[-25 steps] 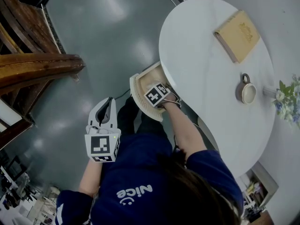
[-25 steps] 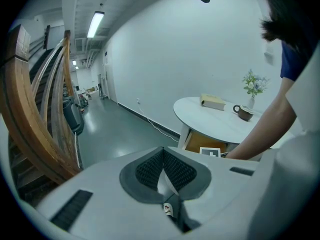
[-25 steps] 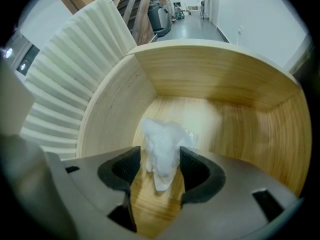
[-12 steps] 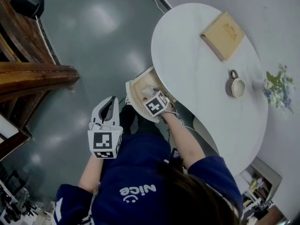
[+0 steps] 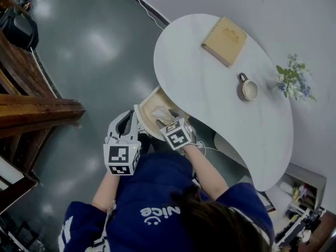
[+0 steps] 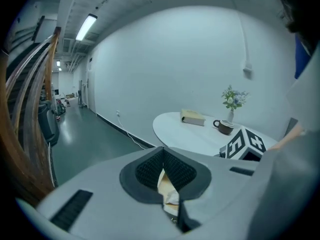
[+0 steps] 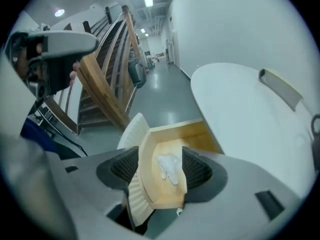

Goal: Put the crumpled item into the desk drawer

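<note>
The crumpled item (image 7: 169, 166) is lying on the floor of the open drawer (image 7: 143, 174), in the pulled-out part clear of the desk's (image 5: 210, 83) edge. The right gripper (image 7: 161, 170) is hovering over it, jaws spread wide and gripping nothing. The left gripper (image 6: 163, 164) is hanging just beside the drawer's front, jaws pinched together and empty.

The head view looks steeply down on the counter (image 5: 210, 88) and drawer (image 5: 149, 103). The right gripper view sits close over that drawer; the left gripper view looks across the counter, seemingly from farther off.
</note>
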The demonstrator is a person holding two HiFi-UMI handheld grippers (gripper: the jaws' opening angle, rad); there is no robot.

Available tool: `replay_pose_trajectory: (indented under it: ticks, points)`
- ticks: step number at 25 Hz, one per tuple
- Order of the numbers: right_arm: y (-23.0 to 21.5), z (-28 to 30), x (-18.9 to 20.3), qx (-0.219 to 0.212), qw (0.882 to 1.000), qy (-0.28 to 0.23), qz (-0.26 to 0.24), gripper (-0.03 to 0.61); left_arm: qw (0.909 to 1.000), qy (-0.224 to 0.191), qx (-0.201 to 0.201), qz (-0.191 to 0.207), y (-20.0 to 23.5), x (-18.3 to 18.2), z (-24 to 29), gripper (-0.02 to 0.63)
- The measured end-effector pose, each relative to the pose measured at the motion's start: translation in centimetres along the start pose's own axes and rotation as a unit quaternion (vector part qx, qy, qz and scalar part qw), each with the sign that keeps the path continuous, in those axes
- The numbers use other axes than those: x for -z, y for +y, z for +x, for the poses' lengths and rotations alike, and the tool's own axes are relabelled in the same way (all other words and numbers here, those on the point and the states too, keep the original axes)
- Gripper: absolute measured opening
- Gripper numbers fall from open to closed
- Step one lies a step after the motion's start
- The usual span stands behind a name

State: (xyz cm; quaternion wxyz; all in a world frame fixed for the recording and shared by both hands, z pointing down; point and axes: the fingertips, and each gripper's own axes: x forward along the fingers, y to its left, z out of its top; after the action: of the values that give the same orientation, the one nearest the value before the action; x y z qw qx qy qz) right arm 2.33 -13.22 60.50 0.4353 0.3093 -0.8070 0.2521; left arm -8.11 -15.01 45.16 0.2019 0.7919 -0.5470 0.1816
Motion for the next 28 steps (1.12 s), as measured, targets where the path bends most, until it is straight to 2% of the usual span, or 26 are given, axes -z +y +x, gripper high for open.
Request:
replay_pose_trajectory:
  ticks: [6, 11, 16, 22, 28]
  points:
    - [0.4, -5.4, -2.2, 0.02, 0.995, -0.084, 0.054, 0.278, 0.9988, -0.023, 0.036, 0.023, -2.0, -1.9, 0.9, 0.005]
    - [-0.5, -9.4, -3.2, 0.068, 0.986, -0.134, 0.075, 0.272, 0.9966, -0.034, 0.067, 0.034, -3.9, -2.8, 1.2, 0.005]
    - [-2.4, -13.9, -5.1, 0.117, 0.965, -0.206, 0.113, 0.253, 0.9929, -0.047, 0.098, 0.049, -5.6, -3.9, 1.1, 0.005]
    - [-4.0, -18.8, -5.2, 0.18, 0.932, -0.277, 0.151, 0.247, 0.9868, -0.074, 0.131, 0.061, -7.1, -6.2, 0.5, 0.005]
    - [-4.8, -22.8, -5.9, 0.227, 0.909, -0.321, 0.139, 0.247, 0.9787, -0.109, 0.157, 0.075, -8.7, -8.6, -0.2, 0.005]
